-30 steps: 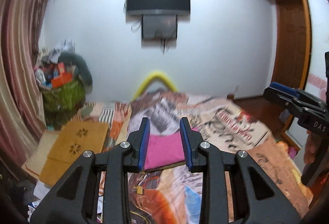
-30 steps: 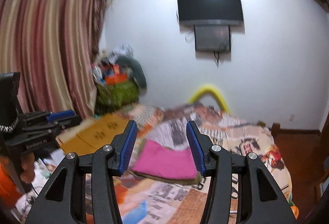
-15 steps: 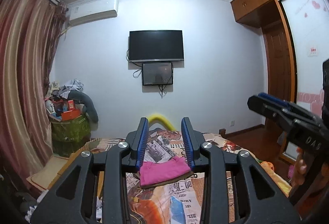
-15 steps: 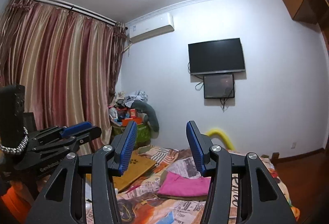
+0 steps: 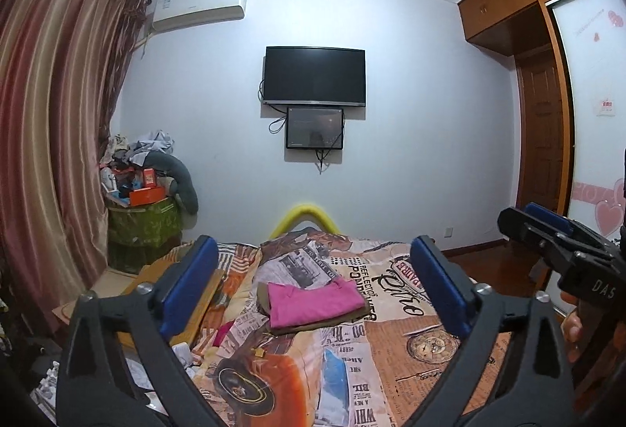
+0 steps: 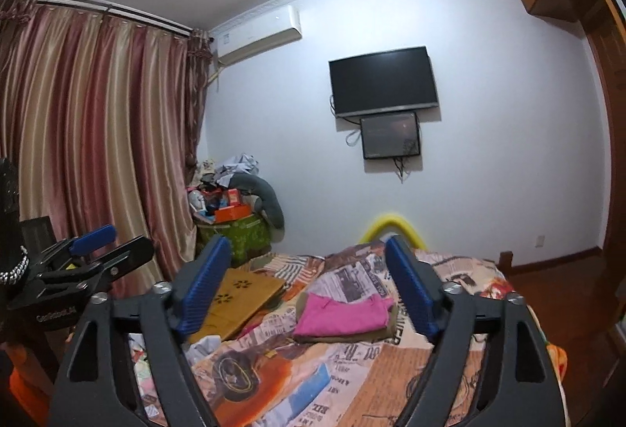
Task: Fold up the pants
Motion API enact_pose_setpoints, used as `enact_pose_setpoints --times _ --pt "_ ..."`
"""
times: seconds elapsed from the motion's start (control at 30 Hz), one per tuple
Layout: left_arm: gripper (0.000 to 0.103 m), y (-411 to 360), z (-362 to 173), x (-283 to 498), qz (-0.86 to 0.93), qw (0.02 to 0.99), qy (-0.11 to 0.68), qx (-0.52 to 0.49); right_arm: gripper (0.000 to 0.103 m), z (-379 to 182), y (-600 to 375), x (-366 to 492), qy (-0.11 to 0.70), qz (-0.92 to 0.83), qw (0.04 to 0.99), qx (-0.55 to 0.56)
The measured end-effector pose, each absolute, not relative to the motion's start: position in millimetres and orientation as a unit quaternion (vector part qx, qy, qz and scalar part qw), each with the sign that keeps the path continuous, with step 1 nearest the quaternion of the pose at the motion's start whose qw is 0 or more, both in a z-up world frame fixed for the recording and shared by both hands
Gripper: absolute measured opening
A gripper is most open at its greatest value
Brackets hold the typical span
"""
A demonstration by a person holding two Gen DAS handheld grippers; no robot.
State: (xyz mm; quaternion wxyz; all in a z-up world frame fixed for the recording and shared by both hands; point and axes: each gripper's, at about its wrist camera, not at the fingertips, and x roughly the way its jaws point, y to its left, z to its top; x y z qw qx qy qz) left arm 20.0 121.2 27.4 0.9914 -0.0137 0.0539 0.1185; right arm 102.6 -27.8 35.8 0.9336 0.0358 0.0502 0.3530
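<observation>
Folded pink pants [image 5: 317, 303] lie on top of a folded olive-brown garment [image 5: 321, 325] in the middle of the bed with the newspaper-print cover [image 5: 391, 348]. They also show in the right wrist view [image 6: 342, 317]. My left gripper [image 5: 313, 286] is open and empty, held well above and back from the pile. My right gripper [image 6: 309, 288] is open and empty, also back from the pile. The right gripper shows at the right edge of the left wrist view [image 5: 555, 251], and the left gripper at the left edge of the right wrist view [image 6: 90, 258].
A wall TV [image 5: 315, 74] with a smaller screen below hangs ahead. A striped curtain [image 5: 47, 153] and a green bin piled with clutter [image 5: 144, 227] stand at left. Tan cardboard [image 6: 234, 299] lies left of the bed. A wooden wardrobe and door [image 5: 544, 137] are at right.
Both grippers have lifted and tilted up away from the pile, and their jaws have opened wider. The pink pants stay folded on the bed.
</observation>
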Motion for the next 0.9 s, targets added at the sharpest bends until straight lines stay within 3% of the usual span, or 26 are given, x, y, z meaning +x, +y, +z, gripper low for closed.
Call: enact_pose_setpoints --times 0.13,0.2,0.9 --pt "0.102 116.7 21.1 19.9 0.118 0.991 0.060 -0.012 0.091 30.6 -33.9 99.7 0.054 0.341 0.938 0.037" --pt "0.102 117.5 18.5 20.7 0.118 0.991 0.063 -0.013 0.103 28.7 -35.1 98.2 0.052 0.334 0.940 0.035" --pt "0.103 117.3 18.0 21.5 0.112 0.992 0.063 -0.018 0.103 25.8 -38.3 94.2 0.056 0.321 0.945 0.020"
